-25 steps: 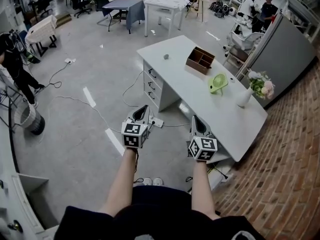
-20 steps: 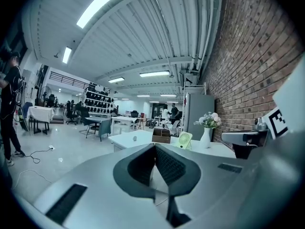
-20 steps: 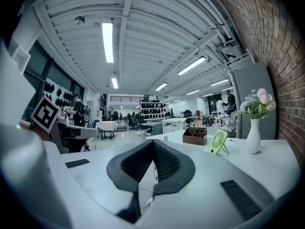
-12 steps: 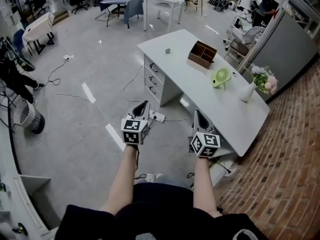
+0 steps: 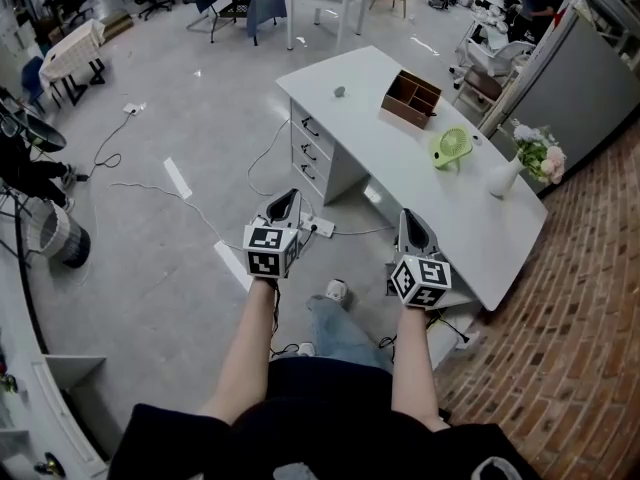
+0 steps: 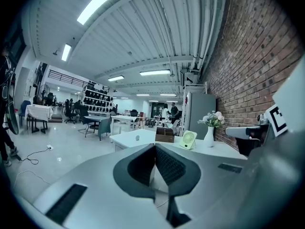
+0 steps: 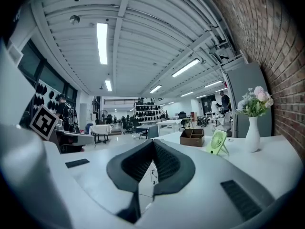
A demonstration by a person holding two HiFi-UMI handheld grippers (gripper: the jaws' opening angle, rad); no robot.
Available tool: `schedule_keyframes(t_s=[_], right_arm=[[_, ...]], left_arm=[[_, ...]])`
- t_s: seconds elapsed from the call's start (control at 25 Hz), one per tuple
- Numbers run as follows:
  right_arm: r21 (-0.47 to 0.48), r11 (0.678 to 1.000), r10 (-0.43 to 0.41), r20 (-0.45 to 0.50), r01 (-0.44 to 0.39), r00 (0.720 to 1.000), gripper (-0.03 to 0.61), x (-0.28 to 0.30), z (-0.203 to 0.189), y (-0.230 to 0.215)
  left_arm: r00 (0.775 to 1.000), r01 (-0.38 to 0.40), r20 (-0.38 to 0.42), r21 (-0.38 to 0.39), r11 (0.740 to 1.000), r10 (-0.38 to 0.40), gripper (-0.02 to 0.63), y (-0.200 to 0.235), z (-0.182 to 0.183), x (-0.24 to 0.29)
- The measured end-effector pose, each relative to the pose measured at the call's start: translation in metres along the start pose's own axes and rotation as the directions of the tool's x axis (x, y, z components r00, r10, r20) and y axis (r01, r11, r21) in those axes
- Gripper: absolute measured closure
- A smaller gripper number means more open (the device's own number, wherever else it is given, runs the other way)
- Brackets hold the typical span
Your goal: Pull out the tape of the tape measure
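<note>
L gripper (image 5: 289, 198) had its jaws together, nothing between them; its own view showed the pads (image 6: 143, 163) meeting at the tip, w/ only floor and desk beyond. R gripper (image 5: 407, 218) was the same: jaws closed, empty, pads (image 7: 164, 163) touching in its own view. Both were held out in front on bare forearms, roughly level, side by side but apart, marker cubes facing up twd the head camera. L one hung over the grey floor (image 5: 170, 268), near a power strip (image 5: 318, 228) and its cable. R one was over the near edge of the white desk (image 5: 440, 208).

On the desk, from far end to near: a small grey round thing (image 5: 340, 92), the only item that could be the tape measure, too small to confirm. It sat alone nr the far corner, well apart from both grippers, untouched. Then a brown wooden box (image 5: 411, 99) w/ compartments, a green desk fan (image 5: 452, 149), and a white vase (image 5: 505, 178) w/ pink flowers. Drawers (image 5: 310, 153) ran down the desk's left side.

A shoe (image 5: 338, 291) showed on the floor between the arms. Brick wall (image 5: 560, 348) at right; more tables and chairs in the bkgd.
</note>
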State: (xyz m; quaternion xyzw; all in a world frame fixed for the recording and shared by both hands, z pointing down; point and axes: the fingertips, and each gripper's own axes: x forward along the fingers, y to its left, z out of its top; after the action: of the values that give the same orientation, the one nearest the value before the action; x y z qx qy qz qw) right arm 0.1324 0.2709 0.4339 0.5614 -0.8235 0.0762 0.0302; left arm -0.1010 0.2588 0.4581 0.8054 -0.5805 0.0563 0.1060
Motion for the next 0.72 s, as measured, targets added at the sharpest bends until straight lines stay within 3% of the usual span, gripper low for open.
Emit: schedule_keyframes(t_s=[0.32,0.72], right_arm=[[0.003,1.000,0.003,0.043,-0.003,0.999,0.577,0.099,0.018,-0.038],[-0.028,0.997,0.074,0.005,-0.073,0.997,0.575,0.309,0.039,-0.090]], left_arm=[[1.000,-0.005,0.019,0.017,1.000,0.005,0.591,0.034,0.021,0.097],[0.999,-0.028,0.019,0.027,0.999,0.027,0.591,0.102,0.059,0.283]])
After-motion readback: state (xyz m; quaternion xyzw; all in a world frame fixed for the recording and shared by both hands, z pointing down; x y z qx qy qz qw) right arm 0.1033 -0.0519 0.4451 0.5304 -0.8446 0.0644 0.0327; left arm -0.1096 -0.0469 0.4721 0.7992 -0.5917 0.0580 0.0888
